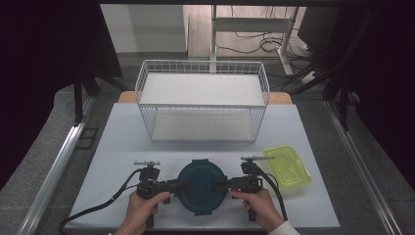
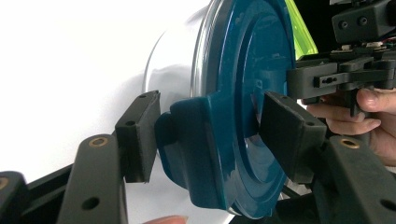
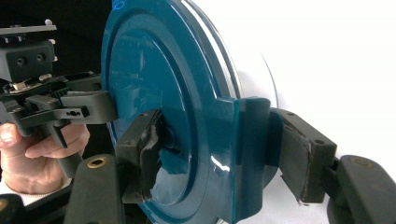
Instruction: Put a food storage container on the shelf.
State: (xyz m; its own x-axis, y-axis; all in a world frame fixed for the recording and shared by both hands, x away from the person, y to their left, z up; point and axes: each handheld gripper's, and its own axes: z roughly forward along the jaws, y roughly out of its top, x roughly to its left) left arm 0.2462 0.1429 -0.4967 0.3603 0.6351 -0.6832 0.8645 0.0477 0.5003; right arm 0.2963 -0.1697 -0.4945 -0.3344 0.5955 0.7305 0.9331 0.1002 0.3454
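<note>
Gripping the round blue box point(image 1: 201, 187) by its side tabs with both grippers' fingers point(image 2: 140, 135); we have not lifted it off the surface point(image 1: 117, 161) yet.

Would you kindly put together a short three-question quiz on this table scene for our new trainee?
1. What lies to the right of the teal lid? A) a yellow-green tub B) a red cup C) a spoon
2. True or false: the white wire basket stands beyond the lid, farther from the person.
3. What do the left gripper and the right gripper each clamp in their jaws?
Key: 1 A; 2 true; 3 a latch tab at the lid's edge.
</note>
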